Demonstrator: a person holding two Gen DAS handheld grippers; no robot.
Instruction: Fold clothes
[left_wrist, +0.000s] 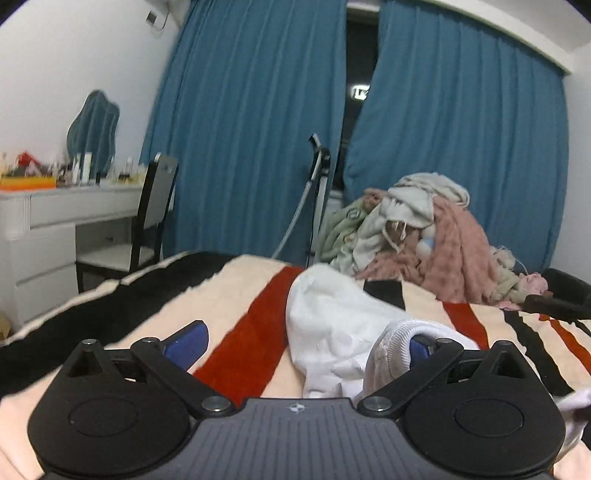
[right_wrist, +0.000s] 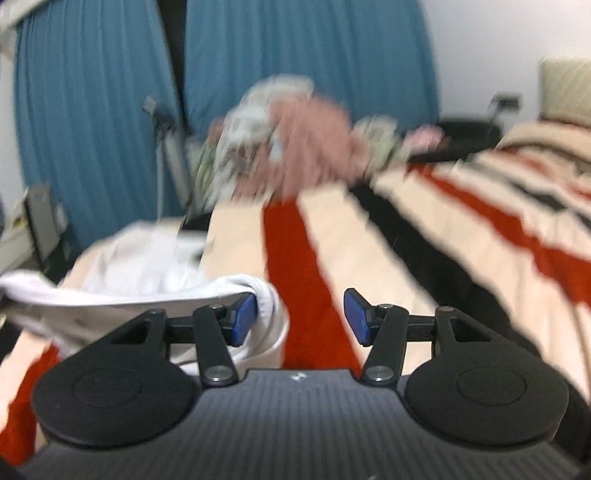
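Note:
A white garment (left_wrist: 332, 328) lies bunched on the striped bed blanket (left_wrist: 243, 325). My left gripper (left_wrist: 303, 343) is open, its jaws wide apart; the garment's ribbed edge (left_wrist: 402, 332) drapes over the right blue fingertip. In the blurred right wrist view the same white garment (right_wrist: 147, 266) lies at the left. My right gripper (right_wrist: 301, 317) is open, and the garment's rolled edge (right_wrist: 266, 295) hangs over its left blue fingertip, with the red stripe showing between the jaws.
A heap of pink, cream and green clothes (left_wrist: 417, 236) sits at the bed's far side, before blue curtains (left_wrist: 251, 122). A white dresser (left_wrist: 55, 221) and black chair (left_wrist: 147, 221) stand at left. A pillow (right_wrist: 565, 88) lies at the far right.

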